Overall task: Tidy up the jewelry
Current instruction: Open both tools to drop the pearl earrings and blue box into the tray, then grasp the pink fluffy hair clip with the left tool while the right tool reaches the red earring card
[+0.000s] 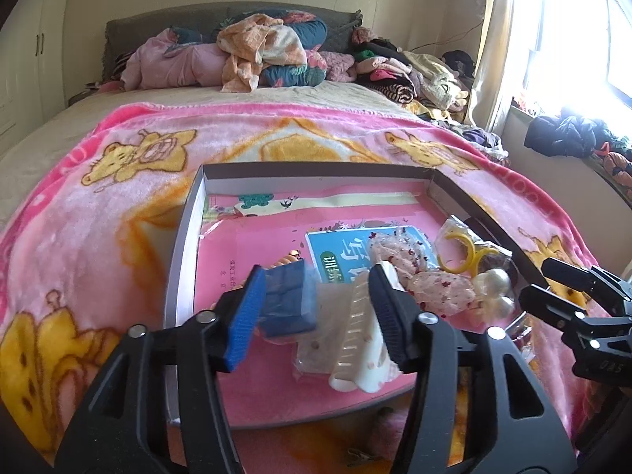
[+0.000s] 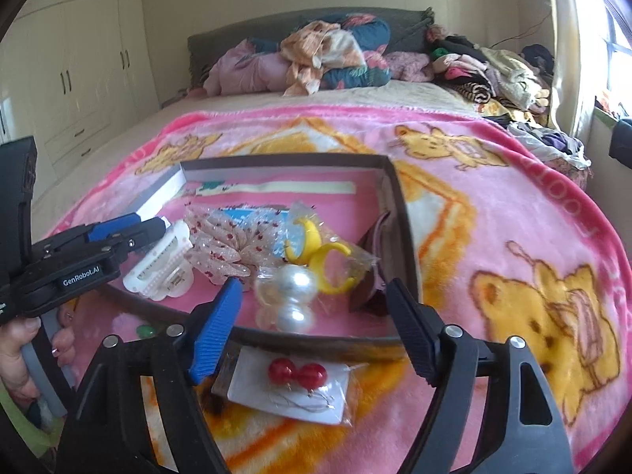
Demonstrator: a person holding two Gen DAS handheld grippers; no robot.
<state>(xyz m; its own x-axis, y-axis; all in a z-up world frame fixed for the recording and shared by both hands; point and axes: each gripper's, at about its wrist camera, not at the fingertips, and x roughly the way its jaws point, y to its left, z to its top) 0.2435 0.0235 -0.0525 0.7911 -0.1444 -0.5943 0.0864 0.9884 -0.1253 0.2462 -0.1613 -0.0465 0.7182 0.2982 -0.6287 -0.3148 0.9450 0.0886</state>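
Observation:
A shallow cardboard box [image 1: 185, 237] lies on a pink blanket and holds jewelry. My left gripper [image 1: 316, 312] is open above its near end, over a white hair claw [image 1: 355, 339] and a small blue box [image 1: 288, 300]. A lace bow [image 1: 434, 288], pearl earrings [image 1: 493, 288] and yellow rings [image 1: 462, 252] lie further right in the box. My right gripper [image 2: 316, 328] is open, low at the box's near rim [image 2: 316, 339], above a bagged card of red bead earrings [image 2: 296, 375] on the blanket. The pearls [image 2: 292, 288], rings [image 2: 316, 249], bow [image 2: 221, 245] and claw [image 2: 166, 272] show beyond it.
The pink bear-print blanket [image 1: 118, 217] covers the bed. Piled bedding and clothes [image 1: 256, 51] sit at the headboard. A small green object [image 2: 146, 331] lies on the blanket near the box. A wardrobe [image 2: 79, 71] stands left, a window with curtain [image 1: 553, 39] right.

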